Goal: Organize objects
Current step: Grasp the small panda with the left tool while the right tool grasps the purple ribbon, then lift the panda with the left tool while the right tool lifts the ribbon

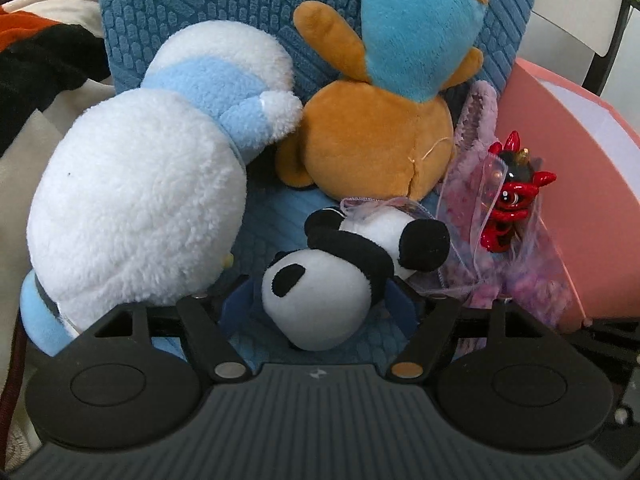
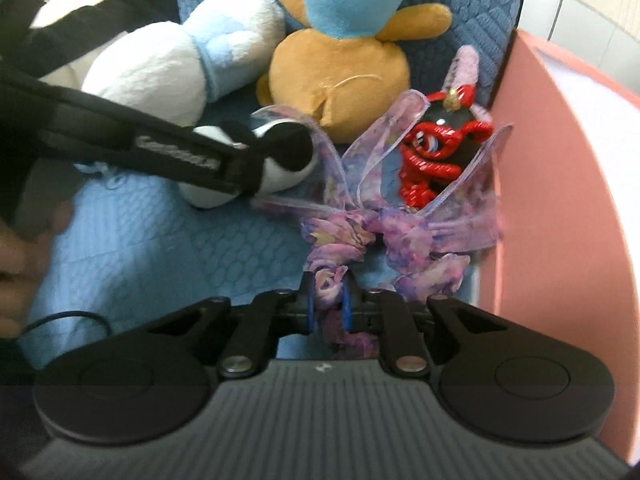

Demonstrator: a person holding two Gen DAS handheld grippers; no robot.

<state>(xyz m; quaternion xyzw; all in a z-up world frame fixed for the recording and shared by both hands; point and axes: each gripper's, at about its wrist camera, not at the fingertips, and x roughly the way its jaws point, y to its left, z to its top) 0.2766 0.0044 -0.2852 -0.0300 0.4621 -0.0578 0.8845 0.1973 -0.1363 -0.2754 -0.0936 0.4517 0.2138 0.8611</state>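
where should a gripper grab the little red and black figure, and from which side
Probably by its round black head, from above. The red and black figure sits upright, nestled in the purple ribbon bow, with the pink box close on its right and ribbon loops on both flanks. Only the top looks unobstructed.

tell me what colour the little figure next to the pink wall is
The little figure is glossy red and black; it shows sharpest in the left wrist view.

A blue textured chair (image 1: 240, 8) stands beside a pink panel (image 1: 580, 200); a patterned blanket (image 1: 36, 32) lies leftward, pale wall (image 2: 576, 12) behind.
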